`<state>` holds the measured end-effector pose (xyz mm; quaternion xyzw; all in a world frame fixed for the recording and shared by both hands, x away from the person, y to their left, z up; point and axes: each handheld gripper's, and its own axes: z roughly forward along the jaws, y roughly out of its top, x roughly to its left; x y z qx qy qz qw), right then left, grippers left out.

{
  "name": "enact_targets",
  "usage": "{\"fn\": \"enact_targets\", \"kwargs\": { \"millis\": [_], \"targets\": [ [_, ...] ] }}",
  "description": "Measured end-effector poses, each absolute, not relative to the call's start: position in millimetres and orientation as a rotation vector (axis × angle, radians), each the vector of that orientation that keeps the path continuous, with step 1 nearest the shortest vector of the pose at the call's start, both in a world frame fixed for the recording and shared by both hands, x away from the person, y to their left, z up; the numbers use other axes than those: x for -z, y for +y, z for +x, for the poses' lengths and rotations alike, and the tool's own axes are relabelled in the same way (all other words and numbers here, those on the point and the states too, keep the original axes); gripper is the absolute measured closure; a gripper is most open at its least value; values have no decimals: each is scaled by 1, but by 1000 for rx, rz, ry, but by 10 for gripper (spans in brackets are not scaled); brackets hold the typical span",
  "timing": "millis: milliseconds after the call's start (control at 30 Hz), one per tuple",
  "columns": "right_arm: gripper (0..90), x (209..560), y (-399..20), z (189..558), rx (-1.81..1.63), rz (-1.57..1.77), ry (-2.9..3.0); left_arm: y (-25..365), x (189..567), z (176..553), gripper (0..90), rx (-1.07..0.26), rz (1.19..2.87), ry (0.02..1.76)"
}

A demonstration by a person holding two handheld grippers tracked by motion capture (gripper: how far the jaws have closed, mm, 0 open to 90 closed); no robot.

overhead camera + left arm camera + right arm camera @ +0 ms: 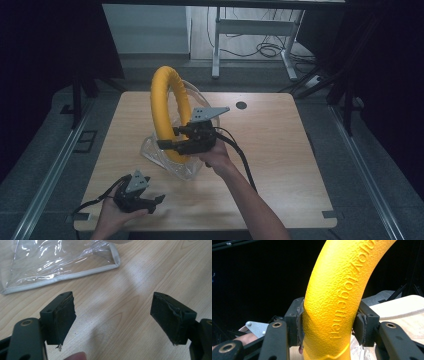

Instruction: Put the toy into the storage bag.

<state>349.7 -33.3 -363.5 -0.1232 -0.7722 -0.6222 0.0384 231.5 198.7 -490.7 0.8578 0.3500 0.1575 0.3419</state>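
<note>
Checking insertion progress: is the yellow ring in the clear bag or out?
Partly in: the yellow ring stands upright, its bottom inside the clear bag, gripped by the right gripper.

On the yellow ring (334,302) we can read raised lettering moulded into its grainy surface, running lengthwise along the curve in the right gripper view. The clearest word is "together", followed by what looks like an exclamation mark. Above it we make out "enjoy", though its first letters are cut off at the top edge. We find no other readable writing, label or number anywhere.
</note>
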Motion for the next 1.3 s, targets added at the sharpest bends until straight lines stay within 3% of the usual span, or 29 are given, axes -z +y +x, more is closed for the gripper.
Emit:
{"fn": "enact_targets", "kwargs": {
  "millis": [800, 1300],
  "targets": [
    [485, 400, -36, 368, 1862, -471, -2352, 199, 490, 231, 199, -412, 2232, 910],
    [401, 404, -38, 363, 1856, -512, -2498, 196, 491, 231, 199, -407, 2239, 906]
  ]
}}
